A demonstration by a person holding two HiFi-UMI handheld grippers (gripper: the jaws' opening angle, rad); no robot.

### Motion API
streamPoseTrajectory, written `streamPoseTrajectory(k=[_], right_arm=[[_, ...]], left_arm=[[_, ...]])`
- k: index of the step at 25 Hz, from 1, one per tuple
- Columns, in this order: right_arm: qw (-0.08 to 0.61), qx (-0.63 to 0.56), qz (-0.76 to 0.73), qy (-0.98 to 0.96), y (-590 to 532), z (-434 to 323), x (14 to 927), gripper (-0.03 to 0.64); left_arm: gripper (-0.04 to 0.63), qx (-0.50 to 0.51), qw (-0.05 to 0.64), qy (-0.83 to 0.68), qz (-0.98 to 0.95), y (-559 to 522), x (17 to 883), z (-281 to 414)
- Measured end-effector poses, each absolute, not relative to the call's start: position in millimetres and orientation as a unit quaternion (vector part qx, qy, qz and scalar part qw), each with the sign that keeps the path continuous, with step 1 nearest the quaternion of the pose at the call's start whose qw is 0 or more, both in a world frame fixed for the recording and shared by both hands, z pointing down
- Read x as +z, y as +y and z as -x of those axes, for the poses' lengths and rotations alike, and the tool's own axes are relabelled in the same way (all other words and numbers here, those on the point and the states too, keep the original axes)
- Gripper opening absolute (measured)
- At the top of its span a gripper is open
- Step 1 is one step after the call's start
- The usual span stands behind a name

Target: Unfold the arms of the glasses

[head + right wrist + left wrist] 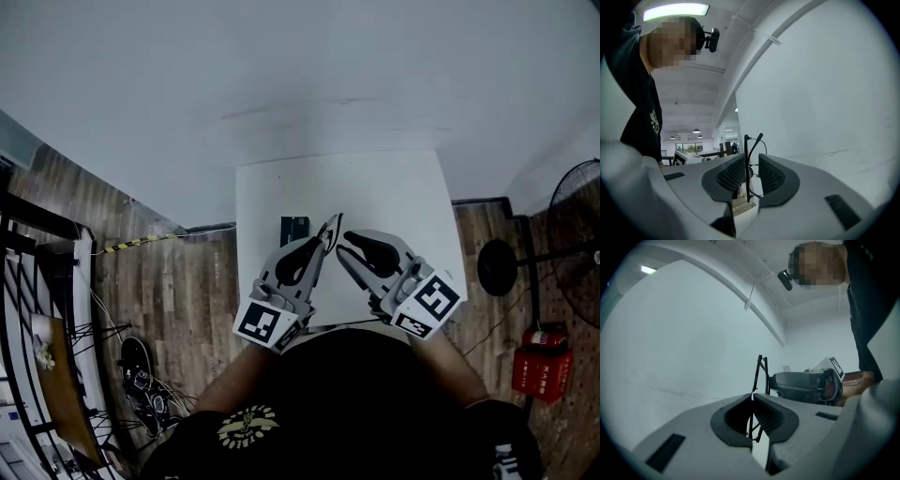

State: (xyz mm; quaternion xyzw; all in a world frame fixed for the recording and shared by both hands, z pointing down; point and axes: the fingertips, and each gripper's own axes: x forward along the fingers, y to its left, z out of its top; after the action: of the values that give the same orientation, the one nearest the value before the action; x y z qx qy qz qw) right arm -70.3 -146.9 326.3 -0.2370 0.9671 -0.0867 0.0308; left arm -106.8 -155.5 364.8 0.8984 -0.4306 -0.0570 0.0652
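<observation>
- Black thin-frame glasses (329, 228) mostly hidden betw. gripper tips in head view; only a sliver of frame visible, lenses not made out.
- Small dark item (294, 229) on white table (272, 187) beyond tips: too small to ID.
- Person's hands hidden behind marker cubes (267, 323).
- Left gripper (753, 397): jaws closed tight on frame, rest of glasses sticking up past pads.
- Right gripper (751, 161): jaws part-open w/ clear gap; thin glasses arm betw. pads, close to one pad, unclamped.
- Both grippers above table's near edge, tips angled inward, nearly meeting; glasses in air betw. them, off table.
</observation>
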Motion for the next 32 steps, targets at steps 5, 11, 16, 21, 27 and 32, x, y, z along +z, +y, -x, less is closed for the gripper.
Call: streamPoseTrajectory(k=[5, 11, 16, 21, 27, 32], right_arm=[[0.035, -0.089, 0.240, 0.966, -144, 77, 327, 0.071], [0.057, -0.131, 0.229, 0.963, -137, 82, 329, 0.036], [0.065, -0.145, 0.224, 0.961, -128, 79, 332, 0.023], [0.062, -0.148, 0.236, 0.959, -116, 77, 336, 0.021], [0.053, -0.157, 0.258, 0.952, -107, 71, 348, 0.019], [0.048, -0.170, 0.275, 0.945, -99, 58, 359, 0.018]], left_arm=[[0.023, -0.066, 0.056, -0.414, -0.906, -146, 363, 105], [0.023, -0.061, 0.059, -0.410, -0.908, -141, 368, 109], [0.023, -0.068, 0.079, -0.407, -0.907, -137, 371, 112], [0.023, -0.069, 0.086, -0.407, -0.907, -129, 375, 119], [0.023, -0.072, 0.099, -0.414, -0.902, -131, 381, 130], [0.023, -0.082, 0.097, -0.426, -0.896, -134, 375, 138]])
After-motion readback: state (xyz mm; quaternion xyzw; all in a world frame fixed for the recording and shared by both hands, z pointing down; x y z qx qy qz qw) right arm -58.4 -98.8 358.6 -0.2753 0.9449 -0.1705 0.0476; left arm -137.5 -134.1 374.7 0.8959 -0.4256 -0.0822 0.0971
